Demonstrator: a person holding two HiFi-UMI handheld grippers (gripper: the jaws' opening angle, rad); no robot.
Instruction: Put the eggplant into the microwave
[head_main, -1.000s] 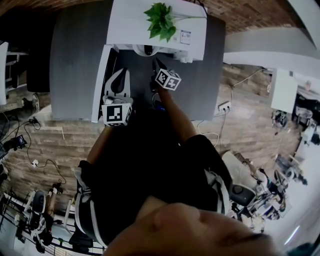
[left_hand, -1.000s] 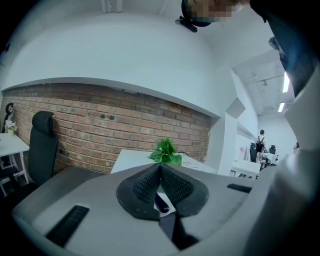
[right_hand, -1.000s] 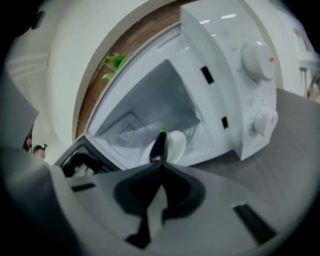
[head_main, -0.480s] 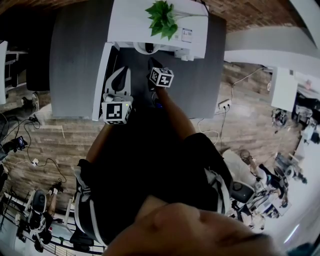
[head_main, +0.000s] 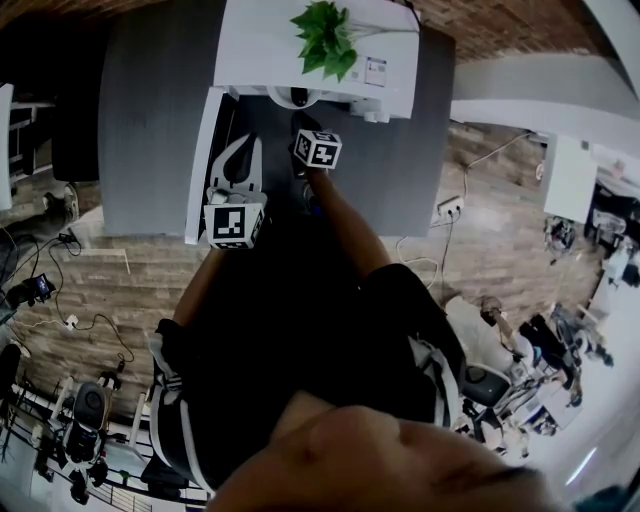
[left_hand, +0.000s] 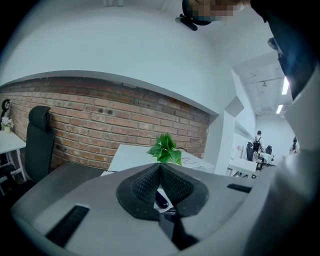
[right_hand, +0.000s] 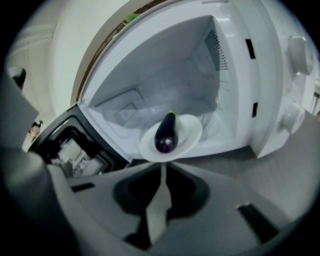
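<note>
A dark purple eggplant (right_hand: 166, 134) lies on a small white plate (right_hand: 192, 131). My right gripper (right_hand: 162, 167) is shut on the plate's near rim and holds it at the mouth of the open white microwave (right_hand: 235, 75), its far half over the cavity floor. From the head view, the right gripper (head_main: 304, 122) reaches under the microwave's (head_main: 260, 50) top edge. The left gripper (head_main: 238, 158) hovers in front of the open door (head_main: 200, 165). In its own view the left gripper (left_hand: 160, 167) is shut with nothing in it.
The microwave stands on a grey table (head_main: 150, 120) against a brick wall (left_hand: 90, 120). A green plant (head_main: 325, 40) sits on top of it. The door (right_hand: 75, 145) hangs open to the left, dark inside. Two knobs (right_hand: 297, 50) are on the right panel.
My right gripper has moved forward toward the microwave with the plate and eggplant. The left gripper has stayed where it was.
</note>
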